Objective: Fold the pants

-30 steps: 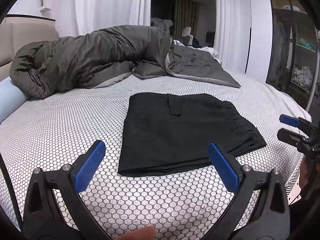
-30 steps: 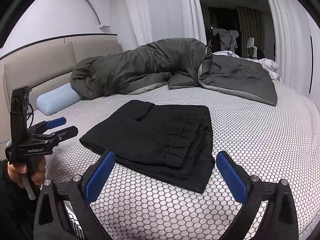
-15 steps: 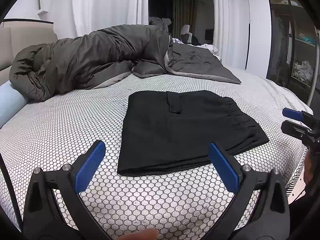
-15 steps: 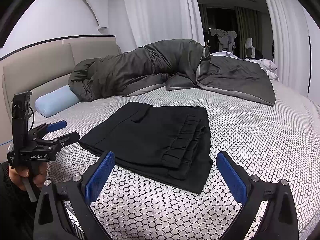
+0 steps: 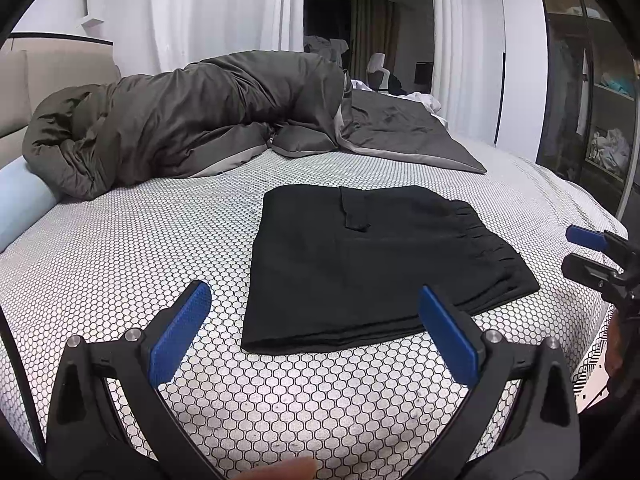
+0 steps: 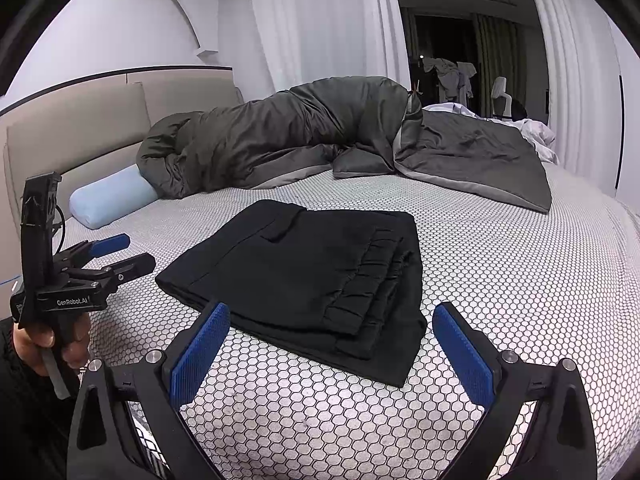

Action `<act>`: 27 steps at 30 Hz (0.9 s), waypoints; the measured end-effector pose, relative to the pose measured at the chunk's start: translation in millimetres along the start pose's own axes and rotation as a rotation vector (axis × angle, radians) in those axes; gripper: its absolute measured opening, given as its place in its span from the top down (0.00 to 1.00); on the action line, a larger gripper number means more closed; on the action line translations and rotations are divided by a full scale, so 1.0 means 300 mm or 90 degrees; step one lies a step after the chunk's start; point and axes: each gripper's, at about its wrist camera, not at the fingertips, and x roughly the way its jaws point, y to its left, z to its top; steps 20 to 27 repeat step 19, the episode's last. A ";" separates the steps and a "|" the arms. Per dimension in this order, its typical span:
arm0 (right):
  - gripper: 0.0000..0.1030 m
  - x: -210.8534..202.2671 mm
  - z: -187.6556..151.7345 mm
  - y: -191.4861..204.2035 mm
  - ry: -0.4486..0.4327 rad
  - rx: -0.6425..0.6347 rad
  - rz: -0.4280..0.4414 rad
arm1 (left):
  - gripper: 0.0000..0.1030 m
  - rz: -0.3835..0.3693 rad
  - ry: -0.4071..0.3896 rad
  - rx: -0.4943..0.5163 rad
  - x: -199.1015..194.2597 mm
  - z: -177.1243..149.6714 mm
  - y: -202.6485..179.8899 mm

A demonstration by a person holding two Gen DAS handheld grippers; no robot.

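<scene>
Two grippers flank the folded black pants (image 5: 372, 264) lying flat on the honeycomb-patterned bed (image 5: 120, 248): left gripper (image 5: 314, 334) at the pants' left, fingers spread wide, empty; right gripper (image 6: 332, 350) at their right, likewise wide apart and empty

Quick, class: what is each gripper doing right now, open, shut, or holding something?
Left gripper: open, holding nothing, near the pants.
Right gripper: open, holding nothing.

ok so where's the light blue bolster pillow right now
The light blue bolster pillow lies at the head of the bed, against the beige headboard, its end tucked under the bunched dark duvet; it sits far left in both wrist views.
</scene>
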 end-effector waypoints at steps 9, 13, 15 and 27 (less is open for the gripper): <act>0.00 0.002 -0.001 -0.003 -0.001 0.000 -0.001 | 0.01 0.001 0.000 0.000 -0.001 0.000 -0.002; 0.00 0.004 -0.001 -0.004 0.001 -0.002 0.001 | 0.01 -0.003 -0.002 0.001 -0.002 0.001 0.003; 0.00 0.007 0.001 -0.001 0.001 -0.003 0.000 | 0.01 -0.005 -0.004 0.003 -0.004 0.000 0.004; 0.00 0.011 0.001 0.000 0.002 -0.005 0.000 | 0.01 -0.007 -0.002 0.006 -0.005 0.000 0.008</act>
